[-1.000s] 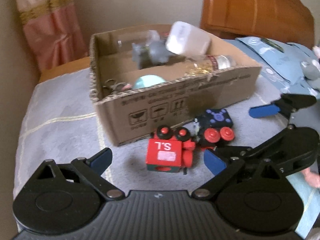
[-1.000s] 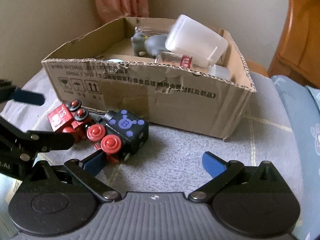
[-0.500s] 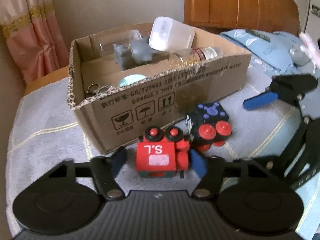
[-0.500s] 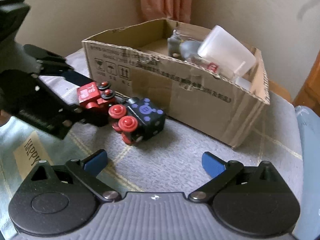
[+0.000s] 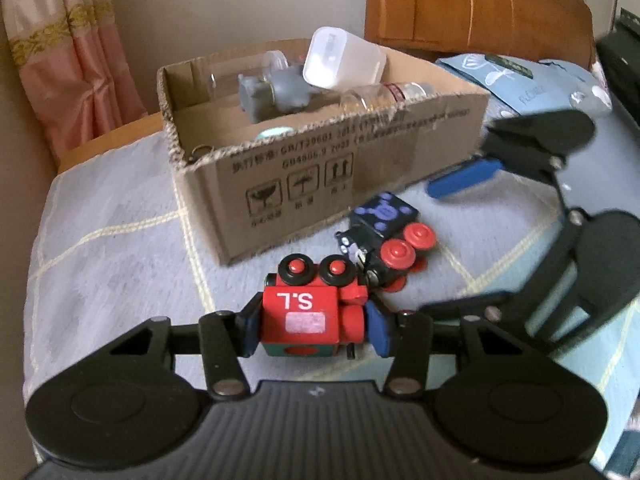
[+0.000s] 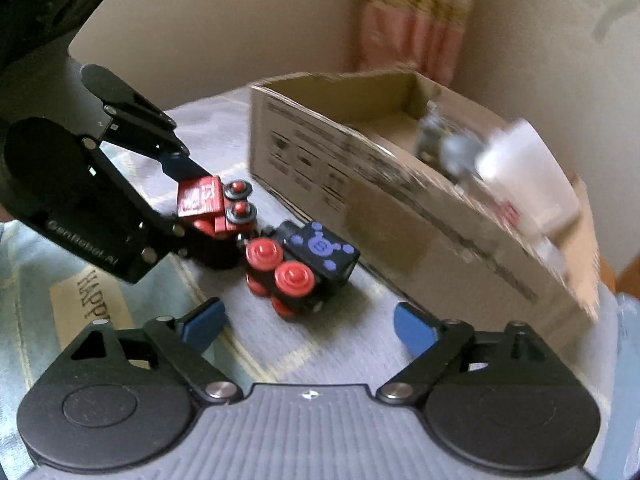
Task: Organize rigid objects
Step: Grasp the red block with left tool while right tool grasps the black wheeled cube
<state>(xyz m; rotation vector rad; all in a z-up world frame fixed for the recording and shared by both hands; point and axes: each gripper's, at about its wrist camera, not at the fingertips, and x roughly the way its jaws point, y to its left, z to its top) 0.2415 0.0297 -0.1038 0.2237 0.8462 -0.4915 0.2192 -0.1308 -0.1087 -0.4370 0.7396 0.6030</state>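
A red toy engine (image 5: 300, 312) marked "S.L" sits on the grey blanket, and my left gripper (image 5: 314, 330) is shut on it, one blue pad on each side. In the right wrist view the same engine (image 6: 204, 200) is clamped in the left gripper (image 6: 196, 206). Coupled behind it is a black wagon (image 5: 384, 232) with red wheels and purple dots. My right gripper (image 6: 308, 324) points at this wagon (image 6: 316, 256). Its jaws are closing, and the pads flank the wagon's near end without touching it. In the left wrist view the right gripper (image 5: 444, 240) is blurred.
An open cardboard box (image 5: 320, 168) stands just behind the toys, holding a grey figure (image 5: 276, 92), a white plastic tub (image 5: 344, 58), a clear bottle (image 5: 384, 94) and small items. A wooden headboard (image 5: 480, 8) and a blue pillow (image 5: 532, 84) lie far right, a pink curtain (image 5: 72, 60) far left.
The left jaws came together and clamped the red engine. The right gripper rolled and swung round toward the black wagon, and its pads drew closer together.
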